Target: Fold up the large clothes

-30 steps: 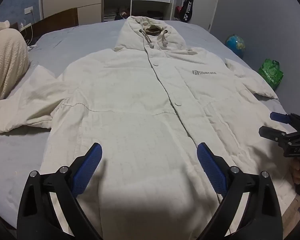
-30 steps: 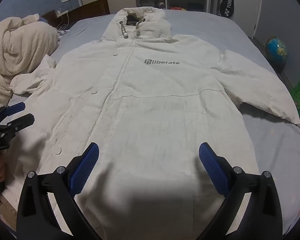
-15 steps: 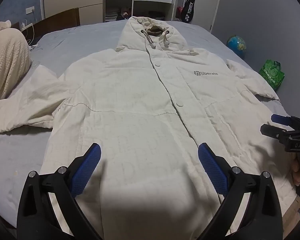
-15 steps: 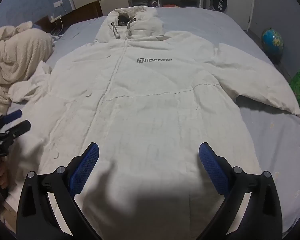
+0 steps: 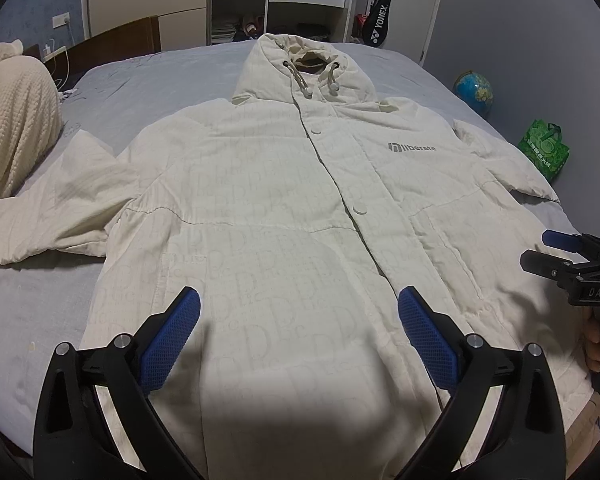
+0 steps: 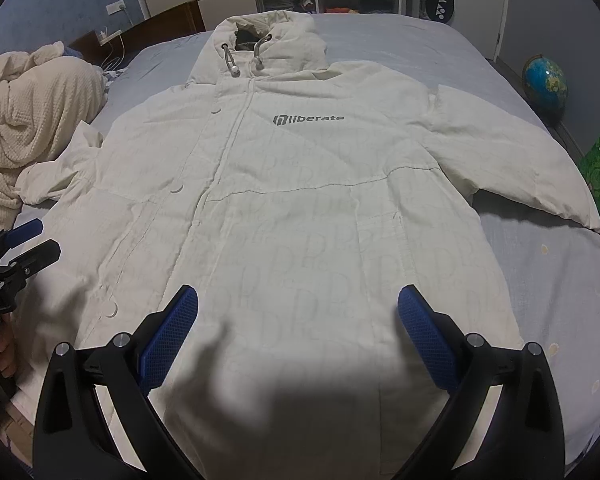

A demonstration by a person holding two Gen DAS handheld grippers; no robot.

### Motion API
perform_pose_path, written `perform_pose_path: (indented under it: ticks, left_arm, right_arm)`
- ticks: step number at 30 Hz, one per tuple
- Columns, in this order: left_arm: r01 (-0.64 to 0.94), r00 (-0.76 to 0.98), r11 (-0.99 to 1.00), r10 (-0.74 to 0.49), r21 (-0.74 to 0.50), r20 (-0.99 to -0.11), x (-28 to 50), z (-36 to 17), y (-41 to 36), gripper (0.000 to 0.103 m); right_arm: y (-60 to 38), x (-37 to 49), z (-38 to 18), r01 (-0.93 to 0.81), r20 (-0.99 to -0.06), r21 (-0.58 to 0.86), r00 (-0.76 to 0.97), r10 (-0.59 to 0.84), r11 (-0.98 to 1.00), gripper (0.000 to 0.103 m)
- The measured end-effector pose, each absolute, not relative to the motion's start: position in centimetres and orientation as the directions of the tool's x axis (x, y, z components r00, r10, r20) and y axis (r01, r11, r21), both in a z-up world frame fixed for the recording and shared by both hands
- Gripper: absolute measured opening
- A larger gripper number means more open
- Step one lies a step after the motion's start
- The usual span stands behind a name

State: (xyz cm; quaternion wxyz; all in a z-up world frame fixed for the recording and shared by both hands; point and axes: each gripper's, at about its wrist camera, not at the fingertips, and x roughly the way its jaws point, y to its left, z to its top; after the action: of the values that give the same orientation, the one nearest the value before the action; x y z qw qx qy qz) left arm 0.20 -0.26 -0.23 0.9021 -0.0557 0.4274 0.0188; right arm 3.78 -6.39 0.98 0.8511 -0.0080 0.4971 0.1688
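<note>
Left wrist view: the left gripper [image 5: 299,322], black with two blue textured pads, hangs with its jaws spread wide above the lower front of a cream hooded padded jacket [image 5: 292,208], gripping nothing; whether the pads touch the cloth cannot be told. The jacket lies face up and spread flat on a grey-sheeted bed [image 5: 152,92], hood toward the far wall, both sleeves out to the sides. Grey lettering on its chest reads "liberate" [image 5: 413,147]; a faint "D" pattern runs through the fabric, and two round snap buttons show down the front. At the right edge the right gripper [image 5: 540,249], marked "DAS", is held above the jacket's hem side, its two fingers only slightly apart and gripping nothing. A black racket bag [image 5: 378,20] printed "YONEX" hangs by the wardrobe. One blue globe [image 5: 473,90] and one green printed shopping bag [image 5: 544,152] sit on the floor beside the bed; one knitted cream blanket [image 5: 16,128] is heaped at the bed's left.

Right wrist view: the right gripper [image 6: 298,322] also hangs wide open over the jacket [image 6: 300,200], clamping nothing, the left gripper [image 6: 40,240] at the frame's left edge.
</note>
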Motion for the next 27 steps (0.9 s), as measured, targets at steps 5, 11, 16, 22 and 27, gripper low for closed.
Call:
perform_pose_path:
  ticks: [5,11,16,22,27]
  left_arm:
    - [-0.081,0.633,0.993,-0.013,-0.083,-0.774,0.22,-0.25,-0.2,0.096]
    - [-0.086,0.627,0.993,-0.01,-0.082,-0.779,0.29,-0.4,-0.02,0.096]
    - [-0.094,0.626,0.992,-0.008,-0.086,-0.78,0.18,-0.55,0.12,0.096]
    - [-0.092,0.625,0.992,-0.006,-0.081,-0.78,0.15,-0.54,0.05,0.096]
    - [-0.092,0.625,0.992,-0.006,-0.081,-0.781,0.16,-0.56,0.02,0.096]
  right_arm:
    - [-6.36,3.75,0.95,-0.294,-0.849,0.155,0.449,0.28,0.943,0.096]
    - [-6.39,3.81,0.88,-0.295,-0.851,0.156,0.445,0.28,0.943,0.096]
    - [-6.49,3.78,0.8,-0.291,-0.853,0.158,0.441,0.279,0.943,0.096]
    - [-6.43,3.75,0.74,-0.292,-0.854,0.158,0.44,0.279,0.943,0.096]
    - [-6.42,3.76,0.75,-0.291,-0.853,0.158,0.44,0.279,0.944,0.096]
